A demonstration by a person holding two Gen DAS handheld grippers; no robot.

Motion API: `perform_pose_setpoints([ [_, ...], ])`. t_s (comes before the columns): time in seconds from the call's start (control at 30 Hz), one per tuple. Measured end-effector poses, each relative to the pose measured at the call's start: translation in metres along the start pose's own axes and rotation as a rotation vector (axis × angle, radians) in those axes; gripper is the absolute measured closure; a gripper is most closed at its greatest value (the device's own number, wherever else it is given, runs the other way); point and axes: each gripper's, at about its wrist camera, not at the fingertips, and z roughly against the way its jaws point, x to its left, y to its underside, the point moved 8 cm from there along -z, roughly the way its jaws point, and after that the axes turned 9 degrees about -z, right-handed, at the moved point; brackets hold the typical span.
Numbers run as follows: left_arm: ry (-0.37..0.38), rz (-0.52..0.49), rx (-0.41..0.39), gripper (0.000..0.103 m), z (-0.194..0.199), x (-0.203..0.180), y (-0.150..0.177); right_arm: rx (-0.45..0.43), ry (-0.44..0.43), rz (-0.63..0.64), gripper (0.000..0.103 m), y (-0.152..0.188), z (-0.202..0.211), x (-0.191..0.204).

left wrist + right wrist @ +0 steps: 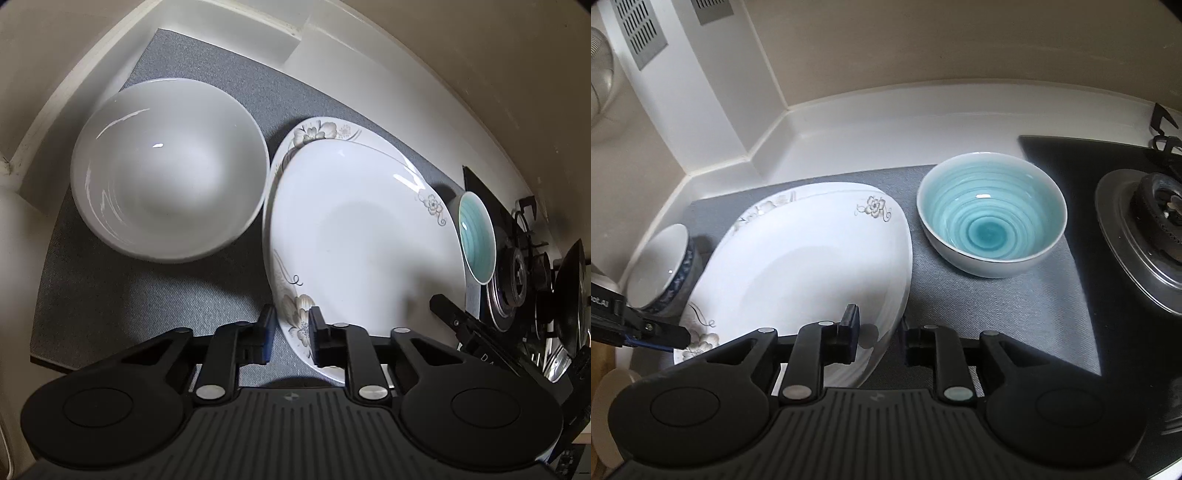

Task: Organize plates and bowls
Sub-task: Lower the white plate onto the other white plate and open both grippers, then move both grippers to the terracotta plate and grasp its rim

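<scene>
Two white floral plates are stacked, the top plate [362,236] tilted on the lower one [317,131]; the stack also shows in the right wrist view [805,258]. A large white bowl [166,177] sits left of the stack, seen as blue-patterned outside in the right wrist view [661,269]. A teal bowl [991,218] sits to the right, also in the left wrist view [476,236]. My left gripper [291,332] straddles the stack's near-left rim, jaws narrowly apart. My right gripper [879,332] straddles the near-right rim, jaws narrowly apart.
Everything rests on a grey mat [122,291] in a white counter corner [849,129]. A black gas hob with a burner [1156,214] lies right of the teal bowl. A dark pan [569,295] stands by the hob. A vented white column [683,74] rises at back left.
</scene>
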Motion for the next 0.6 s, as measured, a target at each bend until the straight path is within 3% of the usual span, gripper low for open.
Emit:
perform_pose_setpoints([
  [0.27, -0.023, 0.006, -0.001, 0.086, -0.011, 0.001, -0.004, 0.007, 0.025, -0.060, 0.077, -0.004, -0.020, 0.002],
  [0.4, -0.004, 0.019, 0.003, 0.086, -0.016, 0.003, -0.006, 0.023, -0.014, -0.089, 0.076, -0.002, -0.020, -0.002],
  [0.6, 0.000, -0.048, -0.044, 0.084, -0.009, -0.001, -0.006, 0.099, -0.053, -0.159, 0.071, 0.006, -0.003, -0.012],
])
